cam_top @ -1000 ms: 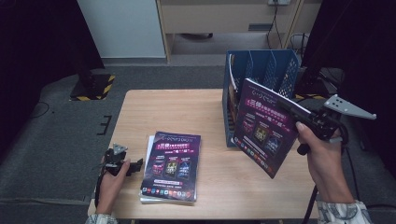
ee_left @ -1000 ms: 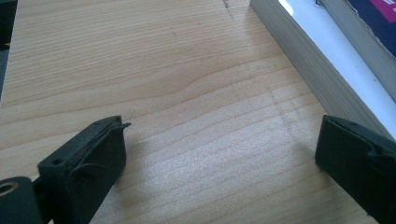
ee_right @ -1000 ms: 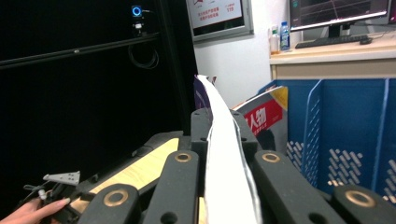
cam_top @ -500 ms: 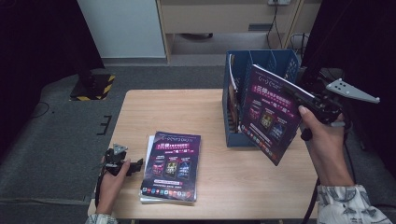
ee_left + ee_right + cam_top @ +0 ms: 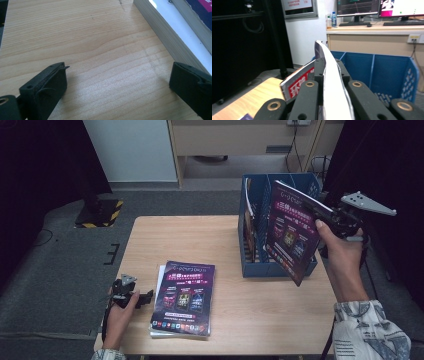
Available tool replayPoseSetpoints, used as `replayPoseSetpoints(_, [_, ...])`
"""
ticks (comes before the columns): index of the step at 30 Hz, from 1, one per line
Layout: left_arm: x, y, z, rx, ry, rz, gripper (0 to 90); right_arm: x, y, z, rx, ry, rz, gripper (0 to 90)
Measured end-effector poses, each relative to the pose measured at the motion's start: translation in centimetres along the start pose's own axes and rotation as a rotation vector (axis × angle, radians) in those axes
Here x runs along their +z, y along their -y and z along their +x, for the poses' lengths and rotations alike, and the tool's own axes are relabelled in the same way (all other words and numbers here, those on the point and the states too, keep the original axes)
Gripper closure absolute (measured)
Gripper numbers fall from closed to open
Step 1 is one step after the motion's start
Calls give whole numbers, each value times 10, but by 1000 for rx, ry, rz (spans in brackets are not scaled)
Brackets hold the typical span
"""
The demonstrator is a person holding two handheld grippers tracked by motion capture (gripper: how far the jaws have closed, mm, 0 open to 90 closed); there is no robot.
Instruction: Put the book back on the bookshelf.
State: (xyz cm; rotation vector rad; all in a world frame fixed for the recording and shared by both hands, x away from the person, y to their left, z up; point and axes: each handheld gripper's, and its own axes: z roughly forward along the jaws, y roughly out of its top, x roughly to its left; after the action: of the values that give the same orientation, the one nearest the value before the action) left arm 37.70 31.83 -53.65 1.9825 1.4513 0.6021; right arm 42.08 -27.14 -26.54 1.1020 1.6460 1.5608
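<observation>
The right gripper [image 5: 327, 216] pinches a purple magazine [image 5: 291, 232] upright, just at three o'clock of the blue file rack [image 5: 260, 210]. The left gripper [image 5: 117, 82], jaws wide and empty, rests at nine o'clock of the magazine stack [image 5: 184, 297] on the wooden table [image 5: 180, 237].

On the table [image 5: 200, 237] we see a stack of magazines [image 5: 184, 296] near the front edge, left of centre. A file rack [image 5: 260, 227] stands at the right, behind it. Our left gripper [image 5: 146, 296] rests just left of the stack; a lifted magazine [image 5: 291, 231] hangs before the rack.
</observation>
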Motion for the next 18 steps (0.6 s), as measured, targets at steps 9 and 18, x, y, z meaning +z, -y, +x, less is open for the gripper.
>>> replayPoseSetpoints(9, [0,0,0,0,2,-1,6,16,0,-9,8,72,4,843])
replayPoseSetpoints(18, [0,0,0,2,2,0,5,37,-1,-12,-31,123,30,842])
